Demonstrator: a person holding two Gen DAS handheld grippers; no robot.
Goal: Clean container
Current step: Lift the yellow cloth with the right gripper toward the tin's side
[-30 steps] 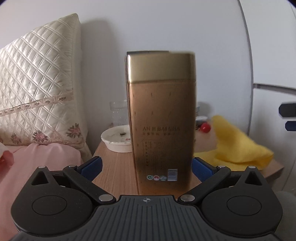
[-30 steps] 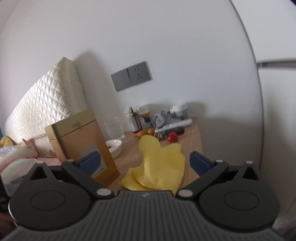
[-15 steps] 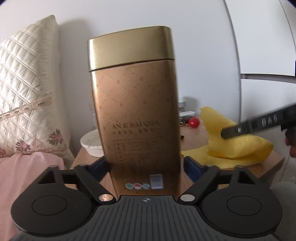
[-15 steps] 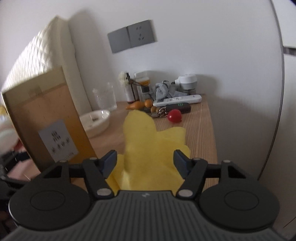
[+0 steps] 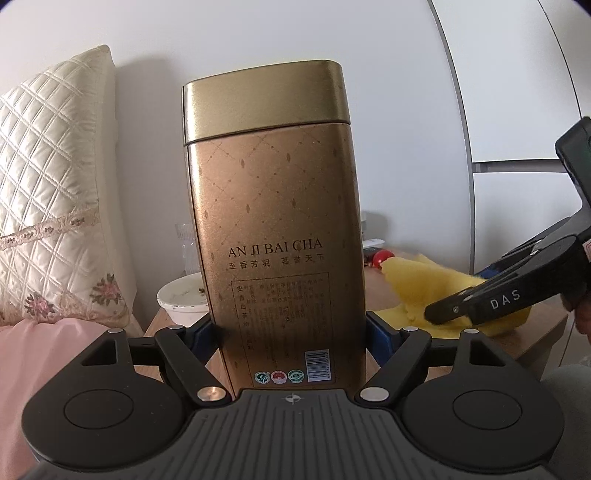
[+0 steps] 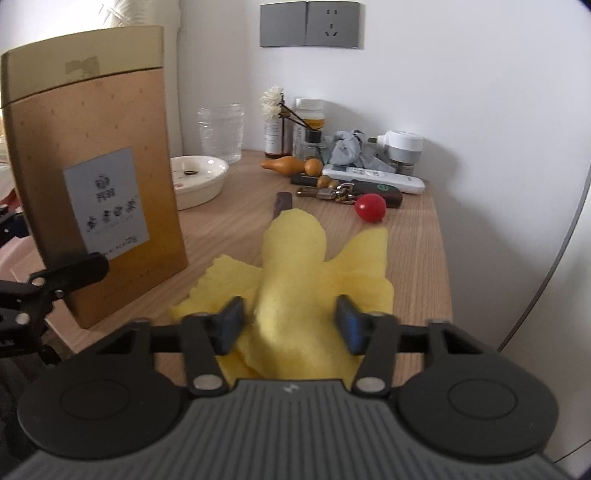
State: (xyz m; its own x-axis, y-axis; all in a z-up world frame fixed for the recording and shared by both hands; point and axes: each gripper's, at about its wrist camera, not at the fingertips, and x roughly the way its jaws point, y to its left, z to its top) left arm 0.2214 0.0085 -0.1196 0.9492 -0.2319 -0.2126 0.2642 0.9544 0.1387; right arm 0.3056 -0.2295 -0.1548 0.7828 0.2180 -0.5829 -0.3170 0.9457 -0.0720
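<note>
The gold tea tin [image 5: 275, 236] stands upright at the near left edge of the wooden table [image 6: 413, 258], lid on. The left gripper [image 5: 291, 336] points nearly level, its blue fingers [image 5: 380, 338] closing against the tin's lower sides. Right of the tin, the right gripper [image 6: 288, 325] tilts down over the yellow cloth [image 6: 295, 258], its fingers [image 6: 231, 325] closing around a raised fold, not yet squeezing it. Behind the tin sit a white dish [image 6: 199, 177] and a glass [image 6: 221, 133]. Only the right wrist view shows the wall socket [image 6: 308, 24] and remote [image 6: 373, 177]; only the left shows the quilted pillow [image 5: 48, 192].
</note>
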